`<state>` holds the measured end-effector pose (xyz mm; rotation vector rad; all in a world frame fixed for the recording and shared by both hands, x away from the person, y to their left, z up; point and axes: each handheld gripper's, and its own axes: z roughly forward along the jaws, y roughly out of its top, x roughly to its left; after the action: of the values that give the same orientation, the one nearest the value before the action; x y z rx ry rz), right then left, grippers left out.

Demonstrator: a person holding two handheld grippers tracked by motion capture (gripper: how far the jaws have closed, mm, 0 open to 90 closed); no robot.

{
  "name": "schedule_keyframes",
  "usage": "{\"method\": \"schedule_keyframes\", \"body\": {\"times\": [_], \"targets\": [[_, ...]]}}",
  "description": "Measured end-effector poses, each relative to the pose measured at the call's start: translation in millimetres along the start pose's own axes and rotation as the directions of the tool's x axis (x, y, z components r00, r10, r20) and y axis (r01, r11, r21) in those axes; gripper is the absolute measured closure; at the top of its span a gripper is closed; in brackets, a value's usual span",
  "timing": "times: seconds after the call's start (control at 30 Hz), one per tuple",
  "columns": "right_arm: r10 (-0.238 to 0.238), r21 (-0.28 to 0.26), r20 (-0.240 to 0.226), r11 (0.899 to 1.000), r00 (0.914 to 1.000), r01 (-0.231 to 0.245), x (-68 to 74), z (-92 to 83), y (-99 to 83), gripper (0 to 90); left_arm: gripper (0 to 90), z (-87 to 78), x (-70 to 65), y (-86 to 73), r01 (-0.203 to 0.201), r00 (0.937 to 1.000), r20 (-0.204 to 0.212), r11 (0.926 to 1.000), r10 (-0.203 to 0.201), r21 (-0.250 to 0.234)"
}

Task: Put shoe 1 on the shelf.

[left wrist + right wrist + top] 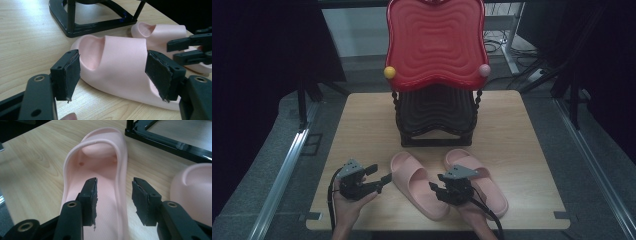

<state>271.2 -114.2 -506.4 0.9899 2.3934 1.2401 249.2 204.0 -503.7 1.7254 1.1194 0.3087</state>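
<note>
Stood at the counter's (362, 120) far edge: tiered rack (435, 117), red tray (435, 42) on top, nothing visible in it. Lay nearer, side by side: two pink slippers. Straddled the left slipper's (418, 185) side wall, half-closed, not pressing: right gripper (114, 200). Gaped wide beside it: left gripper (112, 75).

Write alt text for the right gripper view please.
The right gripper, jaws apart, straddles the side rim of a pink slipper on a wooden table. A second pink slipper lies beside a black rack base.
</note>
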Motion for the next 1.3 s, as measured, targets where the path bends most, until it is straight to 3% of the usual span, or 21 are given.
{"method": "schedule_keyframes", "body": {"times": [0.4, 0.83, 1.07, 1.3], "targets": [[0.044, 0.025, 0.013, 0.999, 0.9990, -0.044, -4.1, 43.3, 13.6, 64.9, 28.4, -2.3, 5.1, -2.3, 0.017, 0.9999, -0.005, 0.9999, -0.017, -0.003], [0.091, 0.039, 0.027, 0.995, 0.9955, -0.092, -7.5, 62.9, 13.4, 80.4, 28.4, -1.7, 9.1, -4.9, 0.030, 0.9994, -0.018, 0.9995, -0.030, 0.007], [0.083, 0.019, 0.055, 0.996, 0.9951, -0.084, -5.7, 58.8, 13.3, 84.1, 28.6, -2.0, 10.5, -5.9, 0.036, 0.9990, -0.027, 0.9993, -0.036, 0.010], [0.095, -0.046, 0.043, 0.995, 0.9946, -0.093, -5.4, 31.7, 17.5, 84.5, 28.6, -2.9, 10.6, -5.9, 0.038, 0.9989, -0.027, 0.9993, -0.038, 0.006]]}}
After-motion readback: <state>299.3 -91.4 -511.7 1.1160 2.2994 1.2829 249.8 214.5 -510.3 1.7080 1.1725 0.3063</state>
